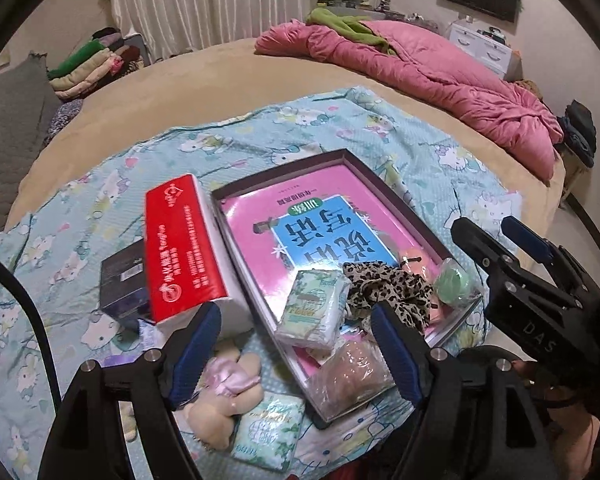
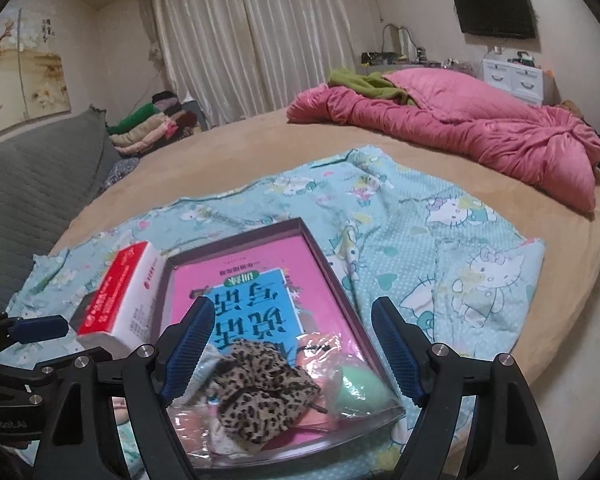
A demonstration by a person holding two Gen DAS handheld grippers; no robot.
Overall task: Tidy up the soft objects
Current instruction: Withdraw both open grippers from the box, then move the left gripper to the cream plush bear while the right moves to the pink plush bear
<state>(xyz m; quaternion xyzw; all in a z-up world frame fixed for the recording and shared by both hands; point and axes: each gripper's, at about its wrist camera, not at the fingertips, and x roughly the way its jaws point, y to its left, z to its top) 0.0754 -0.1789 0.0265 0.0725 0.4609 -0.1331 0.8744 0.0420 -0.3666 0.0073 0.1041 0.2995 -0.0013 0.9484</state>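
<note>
A shallow box tray (image 1: 384, 184) with a pink and blue book in it lies on the Hello Kitty cloth. In it sit a green tissue pack (image 1: 314, 308), a leopard scrunchie (image 1: 392, 292), a green sponge in plastic (image 1: 454, 282) and a bagged brownish item (image 1: 350, 378). My left gripper (image 1: 296, 354) is open above the tray's near corner. Below it lie a plush toy (image 1: 224, 396) and a second tissue pack (image 1: 268, 432). My right gripper (image 2: 296, 346) is open over the scrunchie (image 2: 260, 392) and sponge (image 2: 360, 390); it also shows in the left wrist view (image 1: 500, 232).
A red and white tissue box (image 1: 184, 248) stands left of the tray, with a dark box (image 1: 124, 284) behind it. A pink quilt (image 2: 460, 128) lies at the bed's far right. Folded clothes (image 2: 152, 126) and a grey sofa (image 2: 32, 184) are at left.
</note>
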